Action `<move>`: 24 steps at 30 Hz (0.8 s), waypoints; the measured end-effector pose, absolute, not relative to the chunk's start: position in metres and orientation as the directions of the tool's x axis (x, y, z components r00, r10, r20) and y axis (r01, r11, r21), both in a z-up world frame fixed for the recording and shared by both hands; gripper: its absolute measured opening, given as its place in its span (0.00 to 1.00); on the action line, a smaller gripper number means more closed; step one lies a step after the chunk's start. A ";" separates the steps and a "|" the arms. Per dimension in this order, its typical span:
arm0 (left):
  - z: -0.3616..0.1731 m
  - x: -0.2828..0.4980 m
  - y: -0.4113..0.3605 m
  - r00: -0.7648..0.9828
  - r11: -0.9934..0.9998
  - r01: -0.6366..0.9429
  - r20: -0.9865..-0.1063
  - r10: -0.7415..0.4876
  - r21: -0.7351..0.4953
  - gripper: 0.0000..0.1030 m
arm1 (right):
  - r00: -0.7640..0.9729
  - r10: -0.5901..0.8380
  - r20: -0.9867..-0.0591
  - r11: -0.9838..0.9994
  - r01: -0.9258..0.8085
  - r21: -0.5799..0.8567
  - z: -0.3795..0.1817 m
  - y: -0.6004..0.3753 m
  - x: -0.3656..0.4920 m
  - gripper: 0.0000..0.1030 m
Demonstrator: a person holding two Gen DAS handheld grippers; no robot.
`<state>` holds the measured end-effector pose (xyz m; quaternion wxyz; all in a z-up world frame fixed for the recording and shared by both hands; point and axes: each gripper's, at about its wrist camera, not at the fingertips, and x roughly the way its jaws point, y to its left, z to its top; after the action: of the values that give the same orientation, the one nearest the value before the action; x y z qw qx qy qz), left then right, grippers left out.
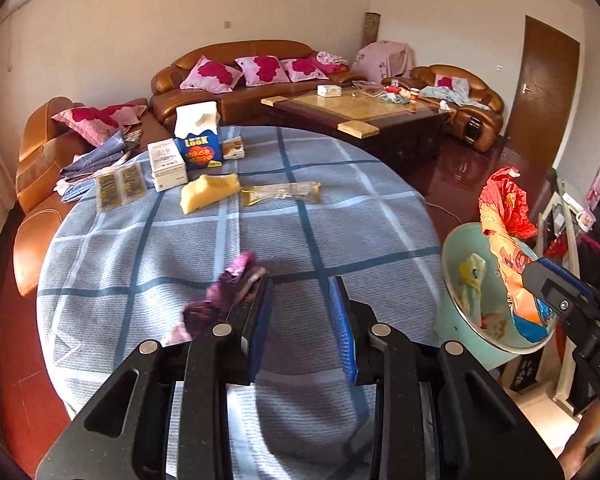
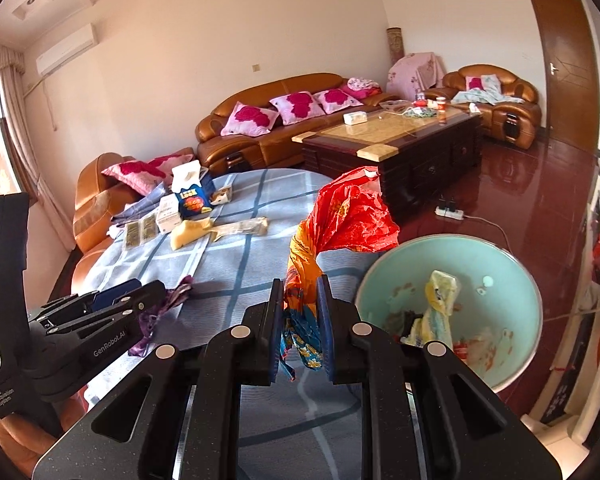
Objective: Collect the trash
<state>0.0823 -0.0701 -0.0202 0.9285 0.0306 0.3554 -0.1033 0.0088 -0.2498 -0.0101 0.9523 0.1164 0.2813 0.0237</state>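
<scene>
My right gripper [image 2: 300, 304] is shut on a red and orange plastic wrapper [image 2: 340, 216], held upright just left of the pale green trash bin [image 2: 500, 264]. The same wrapper [image 1: 504, 232] shows over the bin [image 1: 456, 248] in the left wrist view. The bin holds a yellow wrapper [image 2: 440, 300] and other scraps. My left gripper [image 1: 302, 308] is open low over the round table [image 1: 340, 208]; a purple wrapper [image 1: 220, 292] lies against the outside of its left finger. The purple wrapper [image 2: 160, 312] also shows in the right wrist view.
At the table's far side lie a yellow sponge [image 1: 210, 192], a clear golden wrapper [image 1: 280, 194], a blue carton [image 1: 198, 140], white boxes [image 1: 166, 164] and gold packets [image 1: 120, 190]. Brown sofas [image 1: 240, 76] and a coffee table [image 1: 360, 108] stand beyond.
</scene>
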 end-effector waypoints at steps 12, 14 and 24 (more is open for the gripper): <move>-0.005 0.071 -0.086 0.738 0.962 0.269 -0.631 -0.240 -0.052 0.29 | 0.854 0.082 -0.514 0.961 0.068 0.267 -0.011 -0.274 -0.001 0.17; -0.004 0.070 -0.081 0.735 0.961 0.268 -0.630 -0.249 -0.068 0.29 | 0.857 0.082 -0.508 0.960 0.069 0.272 -0.010 -0.275 -0.002 0.17; -0.001 0.073 -0.038 0.748 0.960 0.248 -0.604 -0.275 -0.130 0.29 | 0.858 0.078 -0.508 0.958 0.076 0.275 -0.010 -0.275 -0.003 0.17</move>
<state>0.0726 -0.0380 -0.0006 0.9346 -0.0208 0.3264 -0.1401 -0.0026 -0.2747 -0.0104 0.9530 0.1444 0.2664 0.0003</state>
